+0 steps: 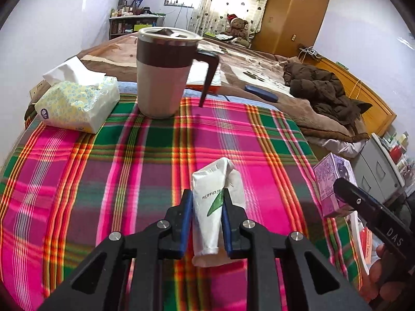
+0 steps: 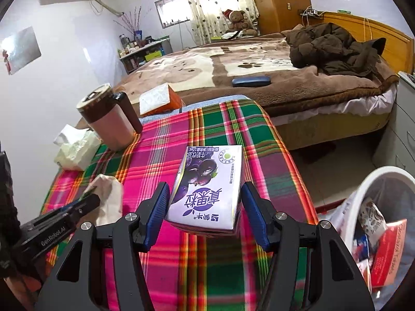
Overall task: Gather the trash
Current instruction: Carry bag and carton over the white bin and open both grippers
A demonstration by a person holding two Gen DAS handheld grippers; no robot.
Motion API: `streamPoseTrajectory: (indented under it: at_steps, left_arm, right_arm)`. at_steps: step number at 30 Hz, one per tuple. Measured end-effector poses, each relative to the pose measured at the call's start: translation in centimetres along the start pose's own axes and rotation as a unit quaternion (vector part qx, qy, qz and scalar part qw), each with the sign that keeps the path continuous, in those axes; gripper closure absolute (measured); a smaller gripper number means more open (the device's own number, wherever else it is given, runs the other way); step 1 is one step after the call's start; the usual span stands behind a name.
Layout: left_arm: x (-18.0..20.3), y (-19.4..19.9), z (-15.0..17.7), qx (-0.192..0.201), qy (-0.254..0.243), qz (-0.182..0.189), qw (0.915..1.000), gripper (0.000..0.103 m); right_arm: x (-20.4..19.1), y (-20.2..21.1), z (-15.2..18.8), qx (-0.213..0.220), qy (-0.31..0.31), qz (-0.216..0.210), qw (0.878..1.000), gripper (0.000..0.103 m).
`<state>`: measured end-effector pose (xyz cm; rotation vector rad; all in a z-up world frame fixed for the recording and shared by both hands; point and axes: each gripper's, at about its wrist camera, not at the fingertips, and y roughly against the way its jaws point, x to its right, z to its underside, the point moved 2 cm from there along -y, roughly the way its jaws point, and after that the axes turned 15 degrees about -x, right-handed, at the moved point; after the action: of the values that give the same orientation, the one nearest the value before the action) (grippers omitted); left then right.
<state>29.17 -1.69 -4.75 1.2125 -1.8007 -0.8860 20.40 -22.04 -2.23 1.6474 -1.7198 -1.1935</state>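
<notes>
Here, the left gripper (image 1: 207, 204), jaws narrowed, clamps a crumpled white packet (image 1: 211, 207) printed with a green leaf and partly legible lettering "chao", lower centre of the left view. The right gripper (image 2: 205, 207), jaws wide, holds a purple milk-drink carton (image 2: 207, 189) bearing Chinese characters, frame centre. Both are over the plaid-covered table (image 1: 103, 168). A mug (image 1: 163, 72) stands upper centre; a white bin (image 2: 384, 178), lower right, contains a red box reading "Tablets".

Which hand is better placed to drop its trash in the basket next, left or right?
Right, probably. The white basket sits just to the right of the right tool, which brackets the purple carton. The left tool, shut on the white tube, is farther away across the table.
</notes>
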Motion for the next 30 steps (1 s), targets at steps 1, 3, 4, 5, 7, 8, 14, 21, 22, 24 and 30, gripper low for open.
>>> streamPoseTrajectory:
  at_steps: [1, 3, 4, 5, 7, 8, 14, 21, 22, 24, 30]
  left_arm:
    - [0.3, 0.3, 0.4, 0.003, -0.001, 0.001, 1.0000, 0.082]
    - [1.2, 1.0, 1.0, 0.006, -0.006, 0.000, 1.0000, 0.082]
    - [1.7, 1.4, 1.4, 0.009, -0.010, -0.001, 0.9999, 0.082]
    - [2.2, 1.9, 1.8, 0.011, -0.016, -0.003, 0.9998, 0.082]
    - [3.4, 2.8, 2.5, 0.018, -0.027, -0.004, 0.9995, 0.082]
    - [4.0, 3.3, 2.7, 0.022, -0.034, -0.005, 0.9992, 0.082]
    - [7.8, 4.9, 4.3, 0.033, -0.064, 0.006, 0.9974, 0.082]
    - [12.9, 6.3, 5.6, 0.044, -0.100, 0.025, 0.9937, 0.082]
    - [13.7, 6.5, 5.7, 0.047, -0.105, 0.026, 0.9930, 0.082]
    - [15.2, 6.7, 6.0, 0.049, -0.116, 0.032, 0.9916, 0.082]
    - [19.6, 7.0, 6.8, 0.057, -0.150, 0.043, 0.9862, 0.082]
  right_arm:
    - [0.2, 0.4, 0.2, 0.003, 0.000, -0.001, 1.000, 0.044]
    - [0.6, 1.2, 0.6, 0.008, -0.002, -0.005, 1.000, 0.044]
    - [0.9, 1.8, 1.0, 0.011, -0.002, -0.004, 1.000, 0.044]
    - [1.0, 2.2, 1.1, 0.013, -0.002, -0.002, 1.000, 0.044]
    - [1.5, 3.0, 1.5, 0.016, -0.002, 0.000, 1.000, 0.044]
    - [1.8, 3.7, 1.7, 0.021, -0.002, 0.001, 1.000, 0.044]
    - [3.9, 6.2, 2.6, 0.037, -0.004, 0.009, 0.999, 0.044]
    - [7.3, 9.1, 3.6, 0.060, -0.019, 0.023, 0.998, 0.044]
    - [7.9, 9.4, 3.8, 0.063, -0.021, 0.025, 0.997, 0.044]
    - [9.1, 10.2, 4.0, 0.068, -0.028, 0.029, 0.997, 0.044]
    - [12.3, 11.4, 4.6, 0.075, -0.047, 0.049, 0.995, 0.044]
